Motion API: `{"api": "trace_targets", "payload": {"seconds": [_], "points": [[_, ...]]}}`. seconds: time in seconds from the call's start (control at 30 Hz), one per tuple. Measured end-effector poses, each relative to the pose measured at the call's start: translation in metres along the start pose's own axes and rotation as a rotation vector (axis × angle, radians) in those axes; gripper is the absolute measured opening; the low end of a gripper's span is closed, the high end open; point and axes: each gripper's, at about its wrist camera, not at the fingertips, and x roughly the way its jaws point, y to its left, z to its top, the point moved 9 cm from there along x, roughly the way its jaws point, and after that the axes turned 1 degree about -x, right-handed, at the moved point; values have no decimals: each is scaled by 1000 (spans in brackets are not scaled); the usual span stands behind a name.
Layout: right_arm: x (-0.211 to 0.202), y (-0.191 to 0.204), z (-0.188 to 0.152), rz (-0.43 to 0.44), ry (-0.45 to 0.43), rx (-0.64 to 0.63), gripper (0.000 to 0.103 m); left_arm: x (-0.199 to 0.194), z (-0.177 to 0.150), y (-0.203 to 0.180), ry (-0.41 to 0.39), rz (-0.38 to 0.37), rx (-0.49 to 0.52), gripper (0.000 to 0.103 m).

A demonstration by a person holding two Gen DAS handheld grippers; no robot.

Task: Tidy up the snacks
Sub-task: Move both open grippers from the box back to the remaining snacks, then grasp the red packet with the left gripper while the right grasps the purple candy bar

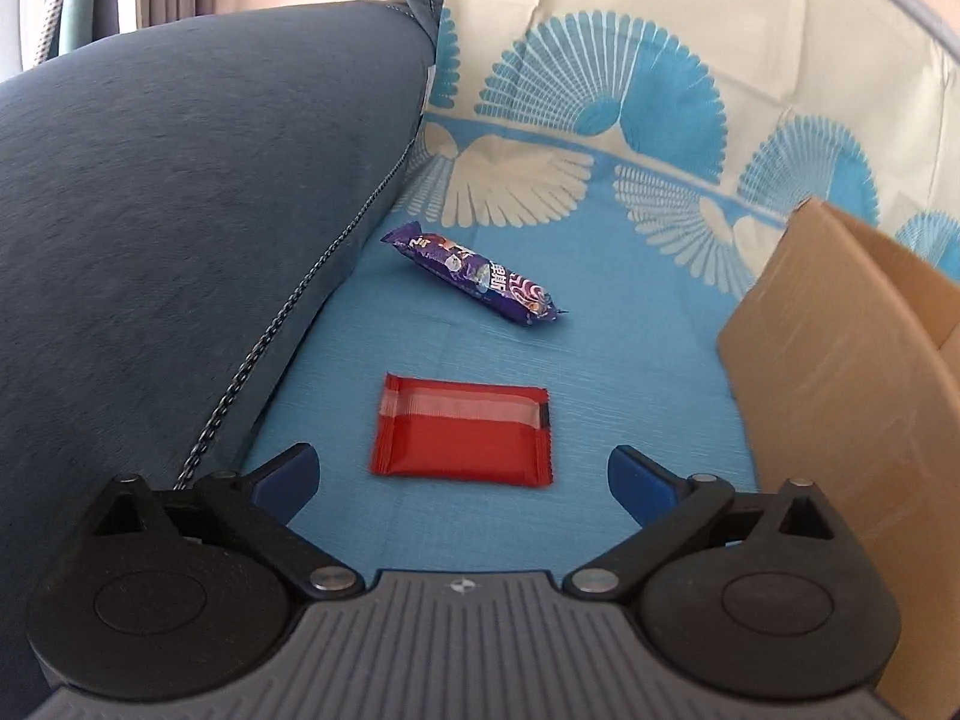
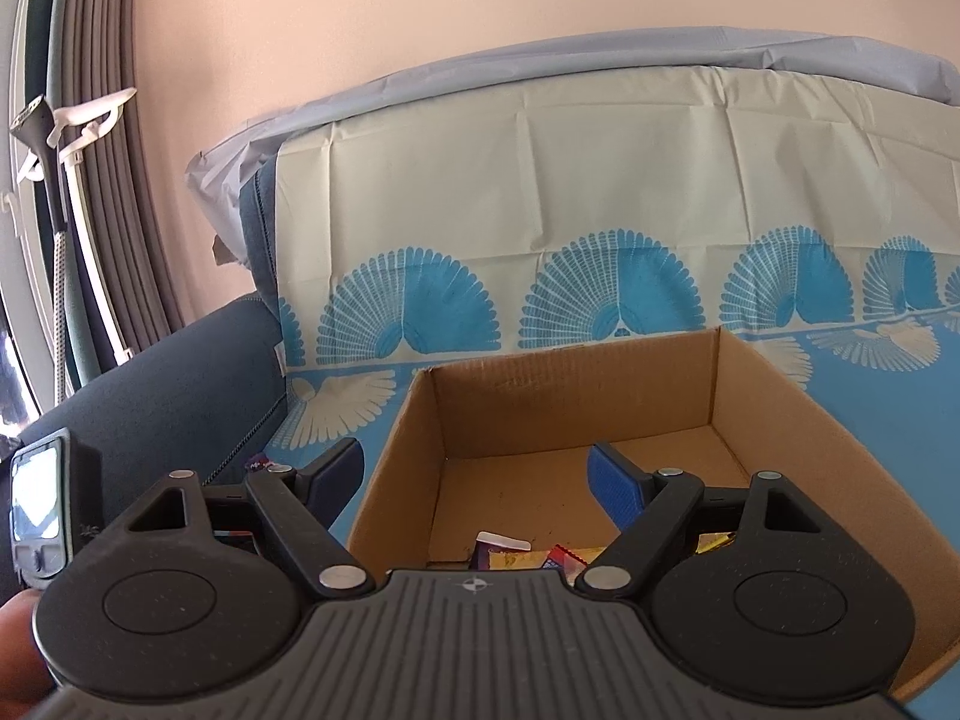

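Observation:
A flat red snack packet [image 1: 461,433] lies on the blue sofa cover just ahead of my left gripper [image 1: 462,477], whose jaws stand wide open on either side of it without touching. Farther on lies a purple snack bar [image 1: 474,273], slanted. A brown cardboard box [image 1: 840,372] stands to the right. In the right wrist view my right gripper [image 2: 477,480] hangs open over the near left wall of the cardboard box [image 2: 774,402], with nothing between its fingers. Several snack wrappers [image 2: 528,552] lie on the box floor, partly hidden by the gripper.
The dark blue sofa armrest [image 1: 180,210] rises at the left. The backrest wears a cream and blue fan-patterned cover [image 2: 540,210]. Curtains [image 2: 114,180] hang at the far left. A small device with a screen [image 2: 39,504] and part of a hand [image 2: 18,648] show low on the left.

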Motion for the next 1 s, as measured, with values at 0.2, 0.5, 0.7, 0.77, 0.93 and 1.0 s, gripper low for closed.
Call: {"api": "trace_targets", "payload": {"seconds": [0.2,0.5,0.7,0.77,0.93,1.0], "points": [[5,3,-1,-3,12,-27,83,26,-3,4,78,79,-2,102],[14,6,-3,-17,23,-51,83,50,3,3,95,120,-1,102],[22,17,-7,-22,33,-105,83,52,7,7,87,137,-23,88],[27,19,-8,-23,40,-112,83,50,8,7,72,140,-13,82],[26,26,-5,-18,15,-137,83,48,11,13,68,136,-45,71],[22,28,-2,-8,-3,-154,83,46,12,16,70,140,-63,69]]}}
